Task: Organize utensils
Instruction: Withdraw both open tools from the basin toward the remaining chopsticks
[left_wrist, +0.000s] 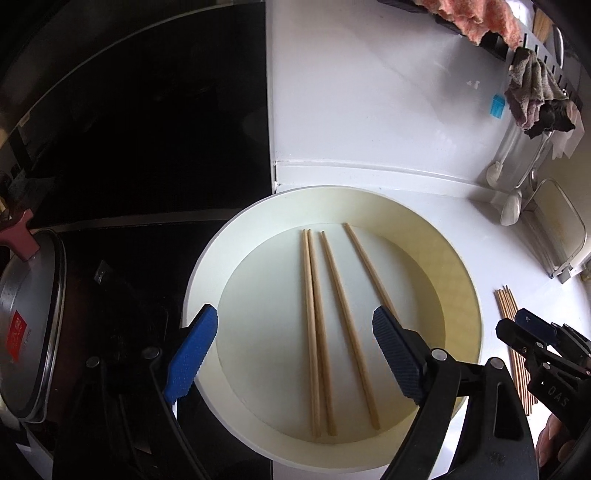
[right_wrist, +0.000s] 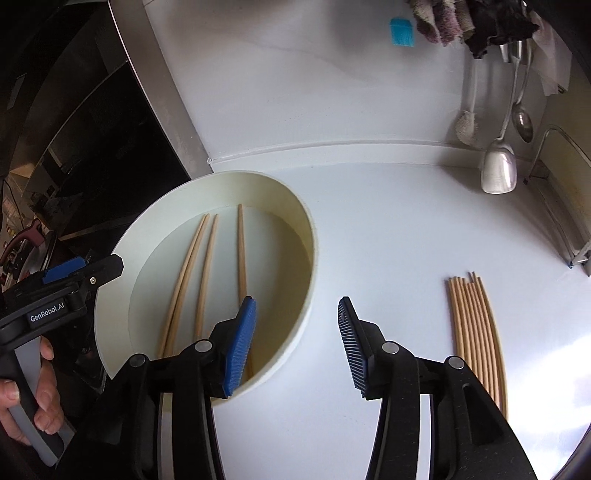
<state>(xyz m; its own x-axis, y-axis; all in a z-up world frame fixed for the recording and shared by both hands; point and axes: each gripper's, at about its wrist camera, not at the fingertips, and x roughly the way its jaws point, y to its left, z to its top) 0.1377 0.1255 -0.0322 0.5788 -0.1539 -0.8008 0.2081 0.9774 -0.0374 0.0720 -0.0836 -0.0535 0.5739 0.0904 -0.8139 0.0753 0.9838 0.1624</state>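
A wide white bowl (left_wrist: 197, 273) (right_wrist: 312, 236) stands on the white counter, and several wooden chopsticks (left_wrist: 334, 325) (right_wrist: 242, 251) lie loose on its flat bottom. My left gripper (left_wrist: 295, 319) hangs above the bowl, open, with the chopsticks below the gap and untouched. My right gripper (right_wrist: 297, 304) is open over the bowl's right rim and the bare counter, with nothing between its blue pads. A neat row of several more chopsticks (right_wrist: 476, 332) (left_wrist: 511, 325) lies on the counter to the right of the bowl. The right gripper's tip (left_wrist: 528, 326) hovers over that row in the left wrist view.
A black cooktop (left_wrist: 147, 140) borders the counter on the left, with a metal pot lid (left_wrist: 29, 325) near the front. Ladles and spoons (right_wrist: 498, 170) hang at the back right under draped cloths (left_wrist: 535, 96). A dish rack (right_wrist: 565, 214) stands at the far right.
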